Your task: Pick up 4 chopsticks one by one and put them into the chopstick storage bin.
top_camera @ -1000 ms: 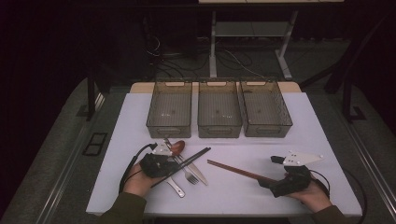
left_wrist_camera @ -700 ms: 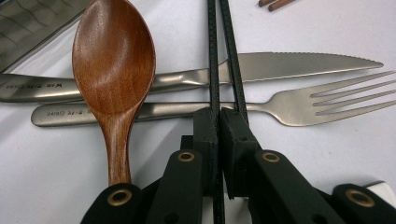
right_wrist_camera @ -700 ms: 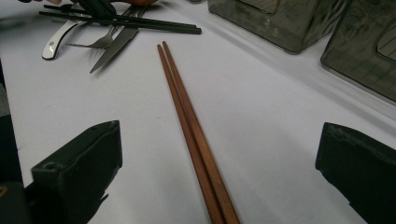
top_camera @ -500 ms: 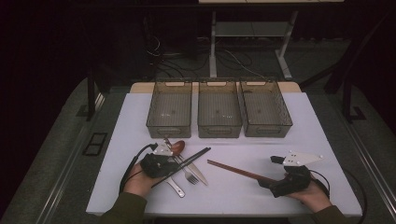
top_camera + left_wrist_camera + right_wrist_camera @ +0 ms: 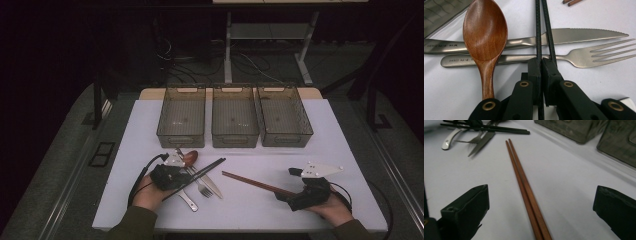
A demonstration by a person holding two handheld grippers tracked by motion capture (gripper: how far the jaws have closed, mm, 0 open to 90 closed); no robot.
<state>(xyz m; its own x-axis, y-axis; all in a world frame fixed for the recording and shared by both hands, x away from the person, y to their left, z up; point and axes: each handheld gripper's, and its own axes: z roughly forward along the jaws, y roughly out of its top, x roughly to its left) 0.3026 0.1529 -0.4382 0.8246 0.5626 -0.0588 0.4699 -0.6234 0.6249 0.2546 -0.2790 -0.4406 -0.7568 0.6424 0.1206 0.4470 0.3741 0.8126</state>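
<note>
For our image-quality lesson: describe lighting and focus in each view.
High view: dim surroundings, lit white table. Left gripper view: sharp, with glare on the knife and wooden spoon. Right gripper view: brown chopsticks crisp, the bins behind blurred.

Both grippers low at my near edge, forearms in from below.
Left gripper: jaws pinched almost together, angled up and right, my hand wrapped behind it. Right gripper: jaws spread wide, pointing left, my hand cupped beneath it.
</note>
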